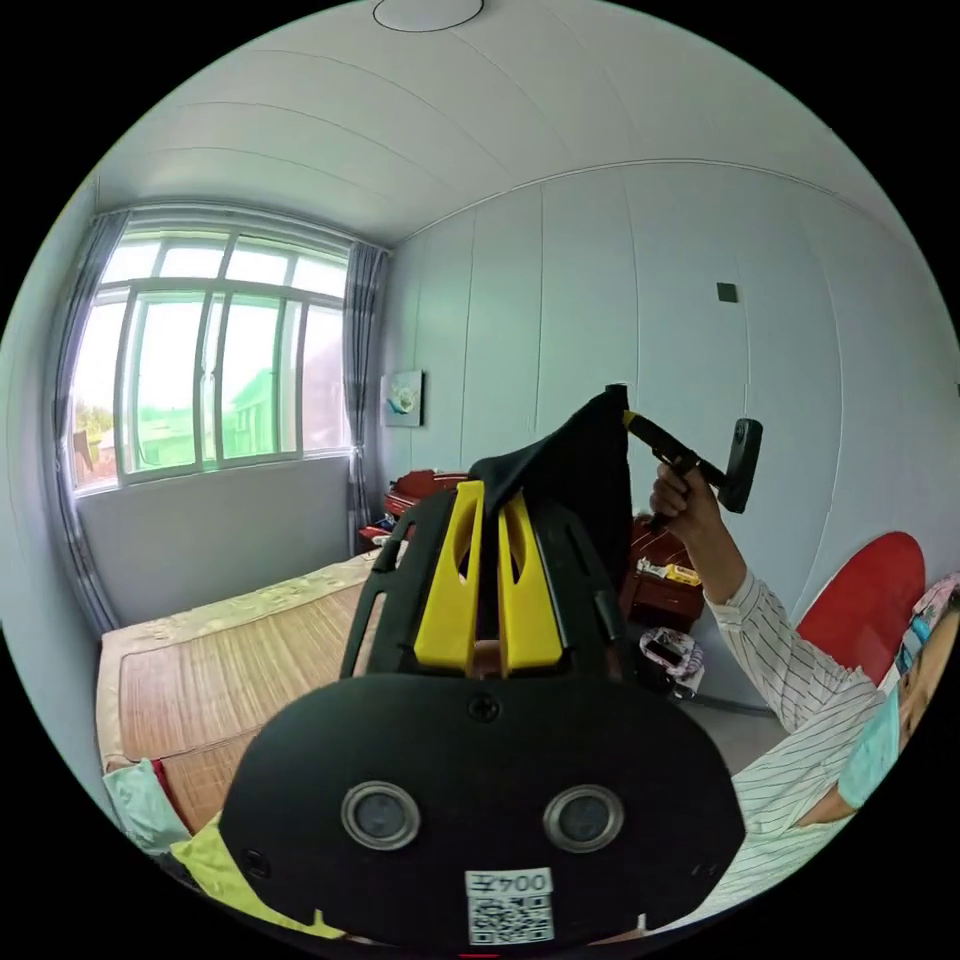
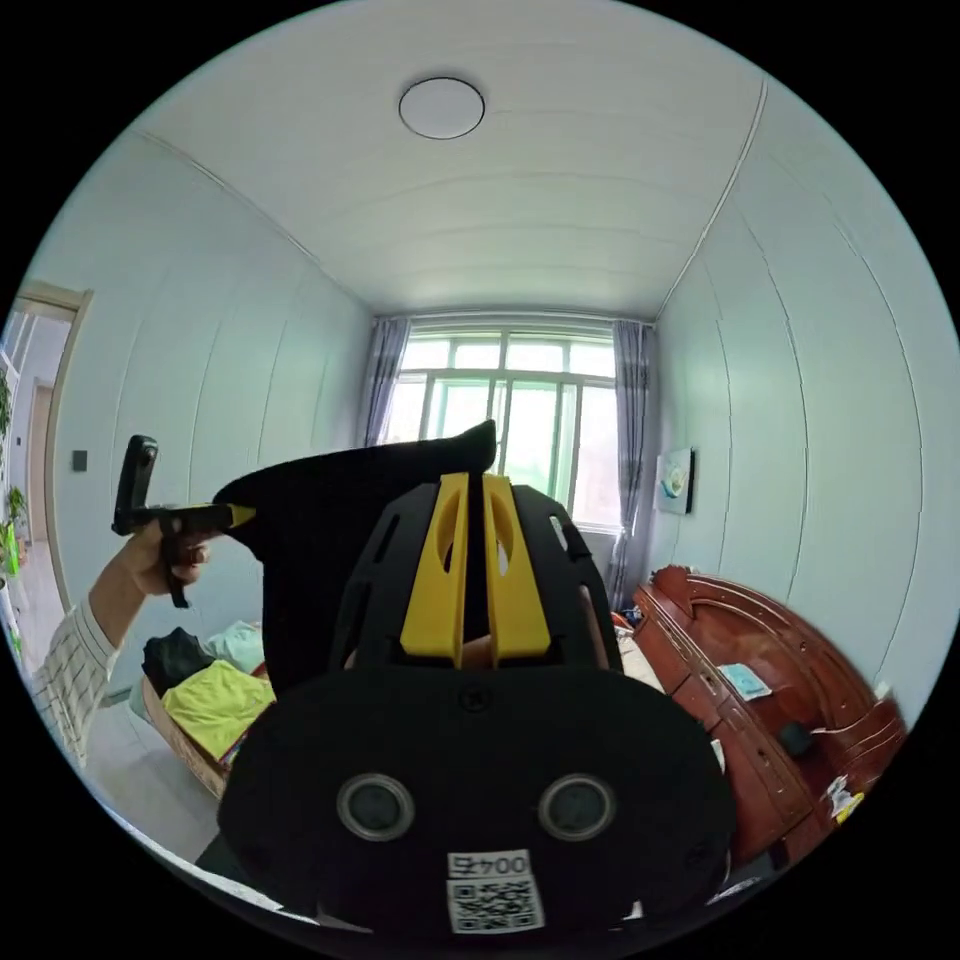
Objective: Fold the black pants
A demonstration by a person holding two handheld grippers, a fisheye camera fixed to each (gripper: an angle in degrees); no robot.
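Holding the black pants (image 1: 575,465) up in the air, one edge stretched between my two grippers.

In the left gripper view my left gripper (image 1: 490,495) has its yellow jaws nearly together, pinching a corner of the cloth; the right gripper (image 1: 640,425) bites the far corner, a hand (image 1: 685,500) on its grip. In the right gripper view my right gripper (image 2: 475,485) is clamped narrow on the pants the same way. The held edge runs level from claw to claw, and the rest hangs down, plain black, matte, softly creased. Each gripper body carries a small code sticker; I leave it unread. A bed (image 1: 220,650) lies below.
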